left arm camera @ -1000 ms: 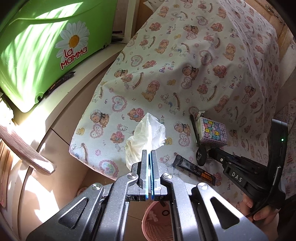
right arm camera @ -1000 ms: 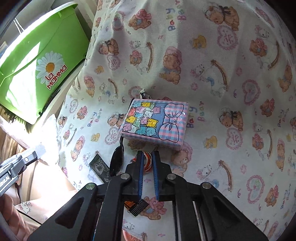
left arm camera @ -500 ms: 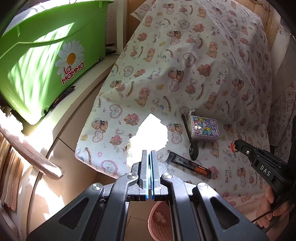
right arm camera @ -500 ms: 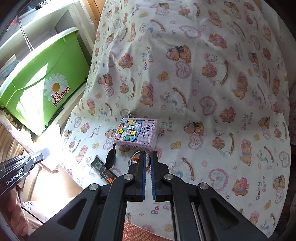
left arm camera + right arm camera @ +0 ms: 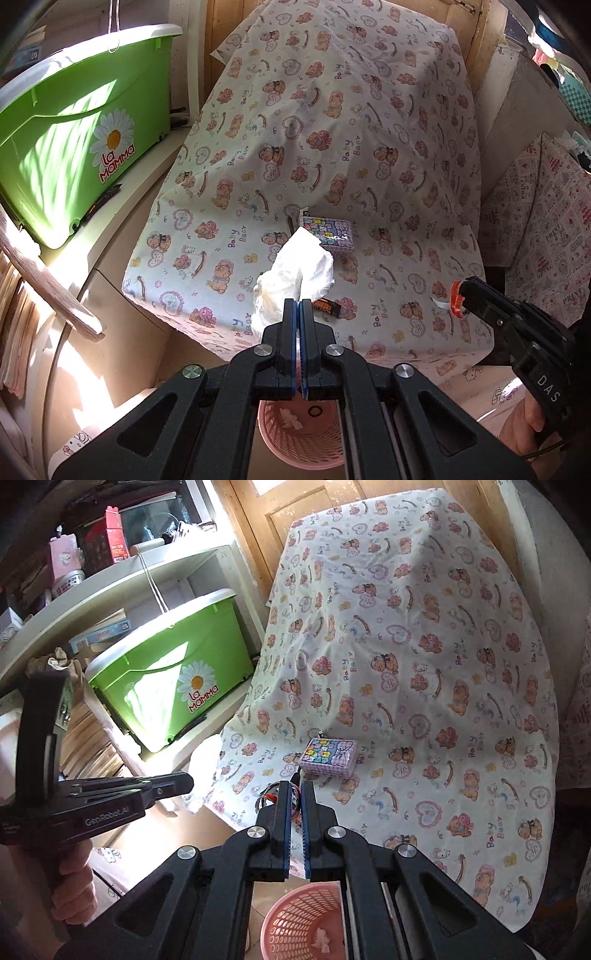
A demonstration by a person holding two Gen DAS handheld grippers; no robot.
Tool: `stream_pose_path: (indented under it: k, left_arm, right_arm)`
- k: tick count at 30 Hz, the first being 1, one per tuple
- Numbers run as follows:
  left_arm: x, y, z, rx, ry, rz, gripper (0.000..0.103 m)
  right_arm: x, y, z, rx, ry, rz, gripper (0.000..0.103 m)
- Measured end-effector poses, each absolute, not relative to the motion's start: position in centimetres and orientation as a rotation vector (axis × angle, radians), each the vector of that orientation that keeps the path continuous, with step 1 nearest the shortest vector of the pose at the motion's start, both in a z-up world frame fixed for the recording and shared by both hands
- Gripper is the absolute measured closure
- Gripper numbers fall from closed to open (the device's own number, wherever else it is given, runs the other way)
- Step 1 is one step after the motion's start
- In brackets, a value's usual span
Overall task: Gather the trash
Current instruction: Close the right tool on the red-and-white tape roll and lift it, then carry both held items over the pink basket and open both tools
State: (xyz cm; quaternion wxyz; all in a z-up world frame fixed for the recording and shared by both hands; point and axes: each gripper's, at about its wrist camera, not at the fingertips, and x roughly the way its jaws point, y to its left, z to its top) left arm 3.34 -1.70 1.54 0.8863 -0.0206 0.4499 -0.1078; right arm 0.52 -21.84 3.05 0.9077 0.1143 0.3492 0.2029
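My left gripper (image 5: 298, 302) is shut on a crumpled white tissue (image 5: 295, 273) and holds it above the front edge of the bear-print cloth (image 5: 332, 147). My right gripper (image 5: 295, 786) is shut on a small orange-and-white wrapper (image 5: 271, 798); it also shows in the left wrist view (image 5: 457, 300). A pink mesh basket (image 5: 299, 435) stands on the floor below both grippers, with a small scrap inside; it also shows in the right wrist view (image 5: 295, 923). A black wrapper (image 5: 327, 306) lies on the cloth behind the tissue.
A pastel tissue pack (image 5: 328, 236) and a dark spoon-like item (image 5: 291, 219) lie on the cloth. A green "La Mamma" bin (image 5: 81, 140) sits on a shelf at left. A patterned cloth-covered piece (image 5: 546, 229) stands at right.
Both grippers have pulled back and up from the cloth toward the basket. The right gripper lifted the orange wrapper off the cloth. The basket has come more into view.
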Motion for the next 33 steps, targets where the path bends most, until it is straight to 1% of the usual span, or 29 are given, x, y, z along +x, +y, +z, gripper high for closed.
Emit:
stream_pose_path:
  k: [3, 5, 10, 14, 23, 27, 31, 33]
  left_arm:
    - [3.3, -2.8, 0.5, -0.010, 0.954, -0.235, 0.102]
    - [3.5, -3.3, -0.5, -0.013, 0.980, -0.242, 0.102]
    - [3.5, -4.1, -2.9, -0.029, 1.059, -0.294, 0.102]
    - [3.4, -3.9, -4.6, -0.071, 1.096, -0.294, 0.102]
    - [3.0, -4.1, -7.0, -0.042, 1.157, -0.285, 0.102]
    - [2.8, -4.2, -8.8, -0.034, 1.229, -0.281, 0.102]
    - [3.0, -3.4, -11.4, -0.125, 1.316, -0.263, 0.102]
    - [3.1, -3.5, -12.6, -0.121, 1.346, -0.257, 0.102]
  right_arm:
    - [-1.4, -21.8, 2.6, 0.259, 0.743, 0.448, 0.097]
    - [-1.7, -21.3, 1.3, 0.271, 0.803, 0.442, 0.097]
    - [-2.5, -20.6, -0.3, 0.173, 0.849, 0.388, 0.097]
    - [-2.4, -20.9, -2.1, 0.219, 0.932, 0.397, 0.097]
    - [-1.4, -18.6, -5.7, 0.124, 1.050, 0.337, 0.097]
    - [-1.3, -18.0, -7.4, 0.093, 1.107, 0.321, 0.097]
    - [-1.3, -17.4, -9.1, 0.077, 1.165, 0.328, 0.097]
    - [-1.3, -16.9, -9.9, 0.056, 1.184, 0.325, 0.097]
